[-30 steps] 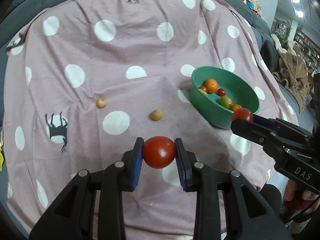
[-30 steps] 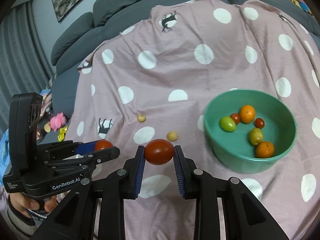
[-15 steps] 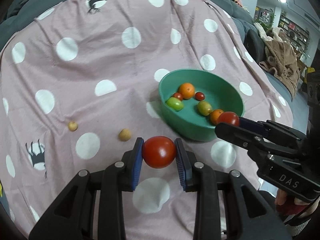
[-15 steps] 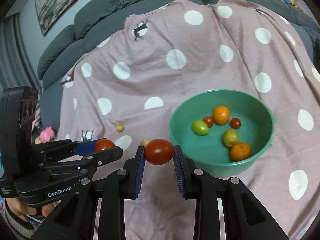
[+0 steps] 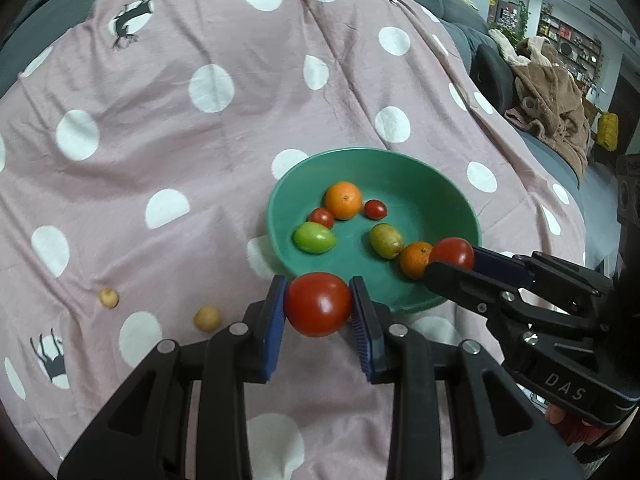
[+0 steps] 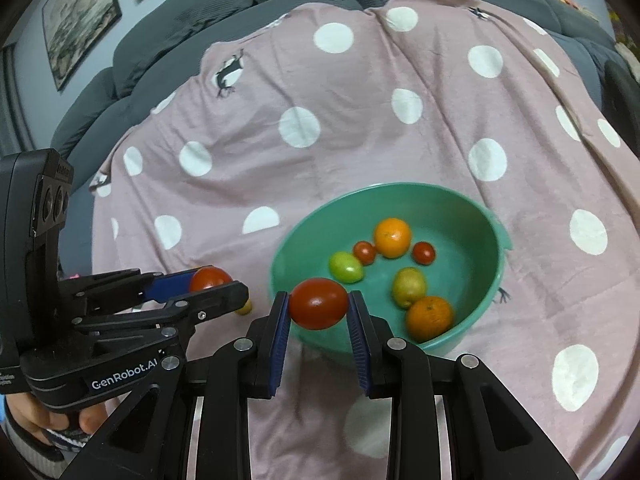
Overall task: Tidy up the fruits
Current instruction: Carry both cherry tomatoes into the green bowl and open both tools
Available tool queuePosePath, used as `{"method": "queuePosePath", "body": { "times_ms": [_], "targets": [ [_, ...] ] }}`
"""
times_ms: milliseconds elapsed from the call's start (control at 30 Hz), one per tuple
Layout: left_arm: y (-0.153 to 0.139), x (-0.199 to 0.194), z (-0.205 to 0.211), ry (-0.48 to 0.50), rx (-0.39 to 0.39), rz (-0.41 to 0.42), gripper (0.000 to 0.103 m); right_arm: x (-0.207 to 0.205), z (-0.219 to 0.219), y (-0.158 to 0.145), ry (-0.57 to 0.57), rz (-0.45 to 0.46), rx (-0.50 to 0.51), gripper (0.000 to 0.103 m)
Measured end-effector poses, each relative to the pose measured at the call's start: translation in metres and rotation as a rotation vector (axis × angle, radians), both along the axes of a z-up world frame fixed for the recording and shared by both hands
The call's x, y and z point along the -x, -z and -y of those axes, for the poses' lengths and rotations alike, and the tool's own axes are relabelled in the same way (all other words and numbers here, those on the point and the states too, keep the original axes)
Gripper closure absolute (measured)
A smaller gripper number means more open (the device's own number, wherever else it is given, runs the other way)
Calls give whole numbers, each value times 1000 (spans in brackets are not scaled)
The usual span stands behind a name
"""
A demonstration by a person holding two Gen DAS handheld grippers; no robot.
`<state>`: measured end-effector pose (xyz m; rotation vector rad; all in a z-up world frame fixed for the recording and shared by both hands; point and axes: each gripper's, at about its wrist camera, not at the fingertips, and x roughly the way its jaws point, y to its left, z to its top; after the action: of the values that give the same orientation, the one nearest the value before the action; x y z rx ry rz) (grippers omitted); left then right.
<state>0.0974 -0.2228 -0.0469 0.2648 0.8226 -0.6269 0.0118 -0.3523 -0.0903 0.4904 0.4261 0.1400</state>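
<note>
Round red tomato (image 5: 318, 305): clamped between the blue pads of the left tool (image 5: 319, 312), at the near rim of the green bowl (image 5: 464, 208). Oval red tomato (image 6: 319, 303): clamped in the right tool (image 6: 319, 312), over the same rim. The bowl holds six fruits on the spotted pink cloth (image 5: 240, 128).

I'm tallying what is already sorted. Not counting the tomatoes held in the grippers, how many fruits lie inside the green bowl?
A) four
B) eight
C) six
C: the green bowl holds two oranges, two small red tomatoes and two greenish fruits, six in all.
</note>
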Motion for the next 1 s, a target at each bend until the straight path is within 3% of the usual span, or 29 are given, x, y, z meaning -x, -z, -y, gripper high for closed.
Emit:
{"method": "queuePosePath", "body": {
  "times_ms": [467,1000],
  "targets": [
    [19,-25,39,46,-12,-26,71,-16,25,12,51,-23,15,72],
    [39,-42,46,41,-38,-66,71,-33,28,21,69,-74,32,72]
  ]
}}
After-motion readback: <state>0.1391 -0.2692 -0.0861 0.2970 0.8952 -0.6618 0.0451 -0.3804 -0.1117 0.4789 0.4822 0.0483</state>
